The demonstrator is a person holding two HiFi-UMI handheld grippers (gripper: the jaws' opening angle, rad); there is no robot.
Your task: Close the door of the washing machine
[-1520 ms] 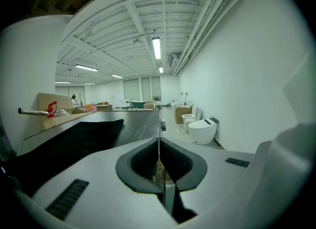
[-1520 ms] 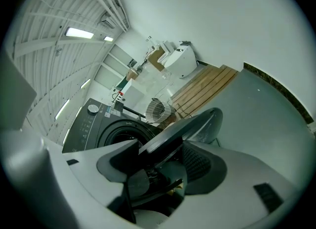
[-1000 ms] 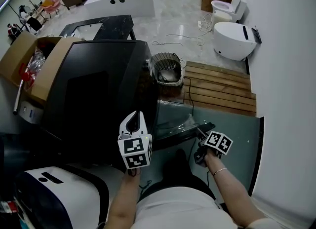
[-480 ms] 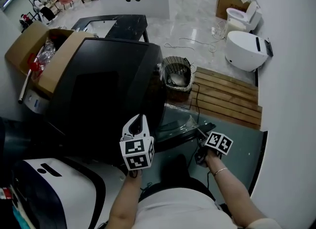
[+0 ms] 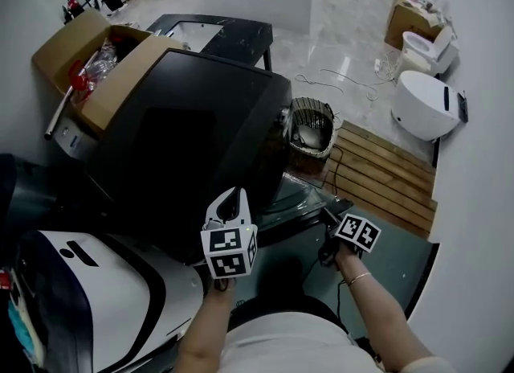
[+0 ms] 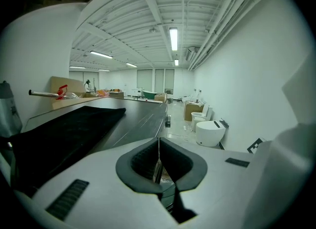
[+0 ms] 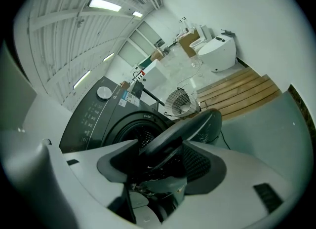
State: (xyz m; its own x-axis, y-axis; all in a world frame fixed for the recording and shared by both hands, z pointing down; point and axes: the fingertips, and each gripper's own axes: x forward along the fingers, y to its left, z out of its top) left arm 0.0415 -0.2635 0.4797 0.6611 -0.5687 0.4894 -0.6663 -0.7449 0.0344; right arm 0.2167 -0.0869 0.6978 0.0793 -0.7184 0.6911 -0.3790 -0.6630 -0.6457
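Observation:
The black washing machine (image 5: 185,138) fills the middle of the head view, its drum opening (image 7: 131,132) facing the right gripper view. Its round glass door (image 5: 301,198) stands swung open toward me. My right gripper (image 5: 327,219) is shut on the outer edge of that door (image 7: 192,127), the rim lying between its pads (image 7: 205,166). The left gripper (image 5: 234,200) is held upright in front of the machine's near corner, touching nothing. In the left gripper view its pads (image 6: 143,161) meet with nothing between them, above the machine's flat top (image 6: 113,124).
A wire basket (image 5: 312,134) stands beside the machine, by a wooden slatted platform (image 5: 393,178). A white toilet (image 5: 426,106) sits farther right near the wall. An open cardboard box (image 5: 96,50) is at the machine's far left. A white appliance (image 5: 80,291) is at lower left.
The head view has swung, so the machine and room sit lower and further right in frame. Both grippers and the open door stand much as before.

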